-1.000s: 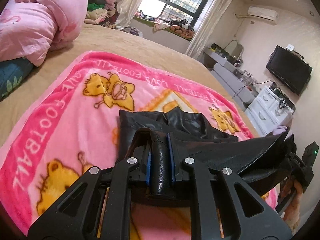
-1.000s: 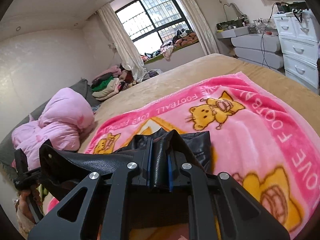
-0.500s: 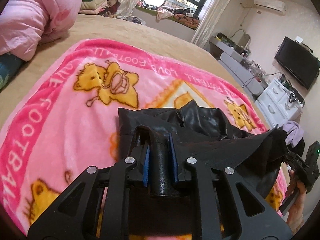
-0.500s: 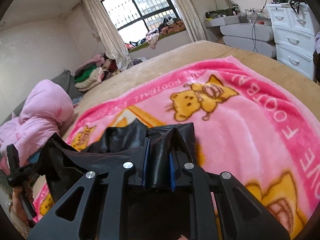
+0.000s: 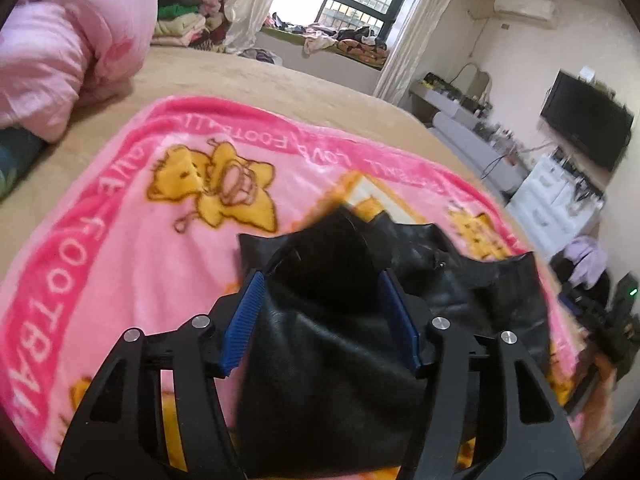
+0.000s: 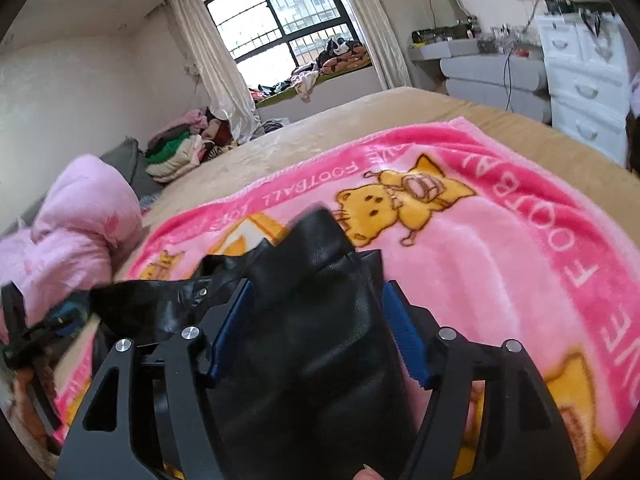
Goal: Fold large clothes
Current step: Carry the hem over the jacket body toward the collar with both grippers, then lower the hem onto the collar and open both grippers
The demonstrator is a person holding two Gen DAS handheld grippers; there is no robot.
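The black leather garment (image 5: 332,340) lies bunched at lower centre of both frames on the pink cartoon blanket (image 5: 120,240) covering the bed (image 5: 260,80). The left hand-held gripper (image 5: 320,320) and right hand-held gripper (image 6: 316,332) are opening, blue pads (image 5: 242,320) spread apart, leather loose between them.

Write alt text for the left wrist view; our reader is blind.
The left tool is opening, its blue pads apart around a fold of a black leather garment lying on a pink cartoon blanket spread over a bed.
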